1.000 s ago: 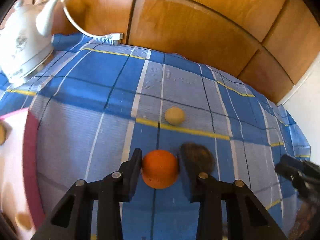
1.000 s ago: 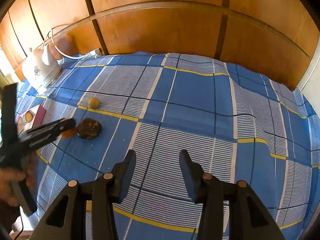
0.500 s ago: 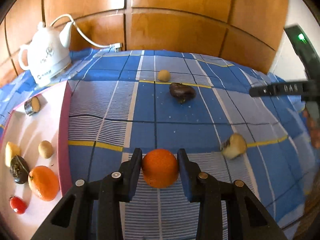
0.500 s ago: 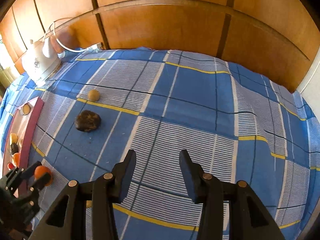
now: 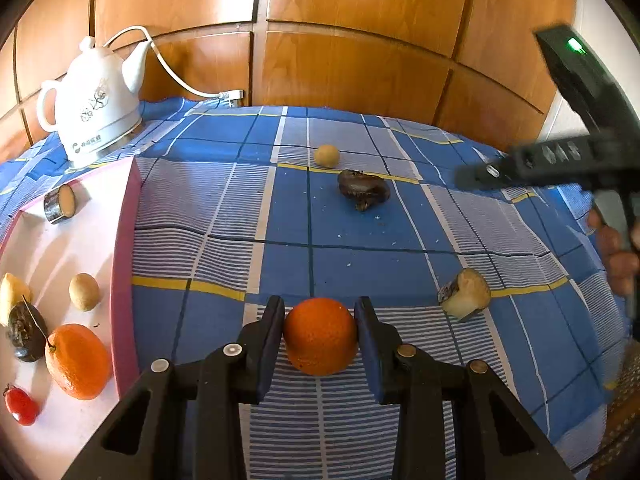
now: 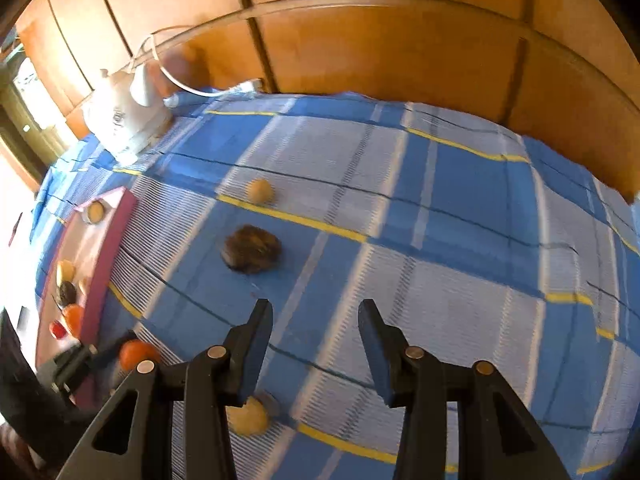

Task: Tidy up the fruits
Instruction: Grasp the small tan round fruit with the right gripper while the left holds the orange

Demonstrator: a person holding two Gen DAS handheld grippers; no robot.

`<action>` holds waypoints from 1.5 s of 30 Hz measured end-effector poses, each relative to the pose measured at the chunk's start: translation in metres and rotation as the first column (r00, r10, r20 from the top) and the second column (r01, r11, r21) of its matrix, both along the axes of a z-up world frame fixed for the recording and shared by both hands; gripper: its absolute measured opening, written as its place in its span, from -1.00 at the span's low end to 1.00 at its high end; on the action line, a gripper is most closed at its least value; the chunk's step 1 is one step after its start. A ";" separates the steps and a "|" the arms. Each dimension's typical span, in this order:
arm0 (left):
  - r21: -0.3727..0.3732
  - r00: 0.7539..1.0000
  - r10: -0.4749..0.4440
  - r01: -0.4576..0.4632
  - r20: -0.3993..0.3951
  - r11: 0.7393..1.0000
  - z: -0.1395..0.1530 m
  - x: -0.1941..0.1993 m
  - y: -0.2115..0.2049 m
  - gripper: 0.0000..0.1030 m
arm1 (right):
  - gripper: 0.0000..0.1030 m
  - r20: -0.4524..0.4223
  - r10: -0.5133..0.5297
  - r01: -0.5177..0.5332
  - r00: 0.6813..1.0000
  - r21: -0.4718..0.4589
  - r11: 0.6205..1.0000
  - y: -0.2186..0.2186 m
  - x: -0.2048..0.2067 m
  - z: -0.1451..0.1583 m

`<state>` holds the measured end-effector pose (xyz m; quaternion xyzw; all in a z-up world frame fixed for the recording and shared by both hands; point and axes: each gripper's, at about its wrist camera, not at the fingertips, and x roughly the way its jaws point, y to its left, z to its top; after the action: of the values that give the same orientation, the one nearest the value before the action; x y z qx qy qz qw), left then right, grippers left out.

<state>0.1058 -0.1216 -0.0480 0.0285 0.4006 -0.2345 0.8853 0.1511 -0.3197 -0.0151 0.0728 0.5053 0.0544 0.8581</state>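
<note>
**Orange carried toward the pink tray**

Since a second ago the left gripper [image 5: 319, 334] has swung away from the two far fruits, bringing the orange [image 5: 319, 335] with it; the tray that was only a sliver at the frame edge now fills the left side of the left wrist view. The right gripper [image 6: 315, 347] has also turned leftward, and its picture is smeared with motion.

The left gripper's black fingers pinch the round, dimpled orange from both sides, holding it over the striped part of the blue plaid cloth [image 5: 352, 236], just right of the tray's magenta wall. The right gripper's fingers stand spread with nothing between them.

The pink tray [image 5: 125, 248] has a pale, smooth floor. On it lie a second orange [image 5: 78, 361] with a thin stalk, a glossy red cherry tomato [image 5: 20, 405], a dark wrinkled fruit [image 5: 26, 336], a small tan oval fruit [image 5: 83, 291], a yellowish piece [image 5: 12, 294] at the edge, and a dark-skinned cut slice [image 5: 60, 203] showing its cream face near the far corner.

On the cloth remain a small tan ball [image 5: 327, 156], a shrivelled brown-black fruit [image 5: 363, 189] just beside it with crumbs around, and a cream-fleshed cut chunk [image 5: 465, 294] with dark skin nearer the right.

A glazed white kettle [image 5: 96, 100] with a curved spout and white cord stands at the back left, against polished wooden panels [image 5: 360, 40].
</note>
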 end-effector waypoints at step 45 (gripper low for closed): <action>-0.073 0.998 0.009 -0.013 -0.057 0.997 -0.001 0.004 0.014 -0.30 | -0.49 -0.157 -0.052 0.023 0.986 -0.182 0.983 -0.039 -0.016 -0.048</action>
<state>0.1099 -0.1080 -0.0488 -0.0130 0.4168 -0.2450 0.8752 0.1355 -0.3586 -0.0633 0.0088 0.5746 -0.0139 0.8183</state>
